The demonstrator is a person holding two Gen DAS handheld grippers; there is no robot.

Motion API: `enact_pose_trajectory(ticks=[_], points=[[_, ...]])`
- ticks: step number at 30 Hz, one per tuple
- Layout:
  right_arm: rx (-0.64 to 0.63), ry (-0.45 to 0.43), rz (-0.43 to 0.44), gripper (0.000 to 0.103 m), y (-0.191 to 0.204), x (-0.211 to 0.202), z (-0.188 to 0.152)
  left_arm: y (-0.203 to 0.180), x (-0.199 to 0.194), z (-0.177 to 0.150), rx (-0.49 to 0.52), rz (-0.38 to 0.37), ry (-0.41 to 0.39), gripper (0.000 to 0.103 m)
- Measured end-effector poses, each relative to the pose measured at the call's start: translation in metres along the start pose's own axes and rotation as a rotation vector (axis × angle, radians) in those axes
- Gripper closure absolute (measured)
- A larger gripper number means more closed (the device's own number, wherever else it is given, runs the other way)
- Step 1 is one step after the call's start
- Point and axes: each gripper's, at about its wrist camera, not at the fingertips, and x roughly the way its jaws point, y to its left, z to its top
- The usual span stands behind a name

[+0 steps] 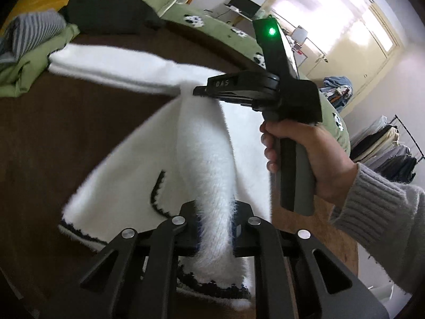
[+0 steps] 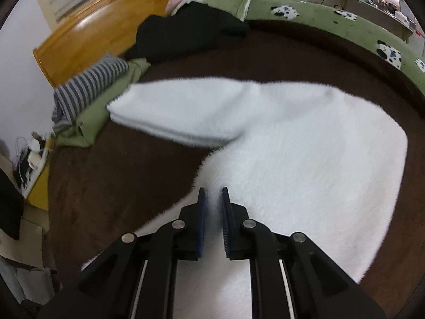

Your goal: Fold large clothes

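Fold barely started: the white fuzzy sweater (image 2: 305, 154) lies mostly spread on the brown blanket (image 2: 119, 175), one sleeve (image 2: 183, 111) stretched toward the striped shirt (image 2: 87, 87). Both claws are pinching fabric: left gripper (image 1: 216, 228) clamps a lifted ridge near the black-trimmed hem, right gripper (image 1: 202, 90) bites the sweater at the sleeve's base (thick, soft pile, will slump). Sleeves and body folds all remain, by my read.

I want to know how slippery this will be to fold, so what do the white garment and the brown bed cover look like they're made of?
White garment: fluffy, long-pile knit or fleece, matte; loose fibres stand out along its edges. Brown cover: a soft, short-napped fabric, perhaps plush or velvet, matte; too blurred to be sure.
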Motion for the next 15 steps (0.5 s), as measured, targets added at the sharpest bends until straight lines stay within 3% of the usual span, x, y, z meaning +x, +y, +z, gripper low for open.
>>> enact_pose_trajectory(ticks=[4, 6, 8, 9, 13, 15], points=[[0.004, 0.037, -0.012, 0.092, -0.019, -0.003, -0.009, -0.009, 0.019, -0.010, -0.010, -0.042, 0.049, 0.084], [0.012, 0.058, -0.014, 0.092, -0.032, -0.002, -0.020, -0.013, 0.031, -0.015, -0.026, -0.084, 0.087, 0.075], [0.028, 0.070, -0.010, 0.096, -0.044, -0.003, -0.030, -0.019, 0.037, -0.019, -0.019, -0.113, 0.106, 0.058], [0.042, 0.076, -0.015, 0.097, -0.053, -0.005, -0.036, -0.024, 0.038, -0.021, -0.009, -0.134, 0.110, 0.055], [0.116, 0.108, -0.074, 0.097, -0.096, -0.009, -0.059, -0.023, 0.033, -0.019, -0.002, -0.125, 0.078, 0.038], [0.133, 0.118, -0.069, 0.097, -0.107, -0.011, -0.068, -0.010, 0.025, -0.016, -0.038, -0.088, 0.033, 0.038]])
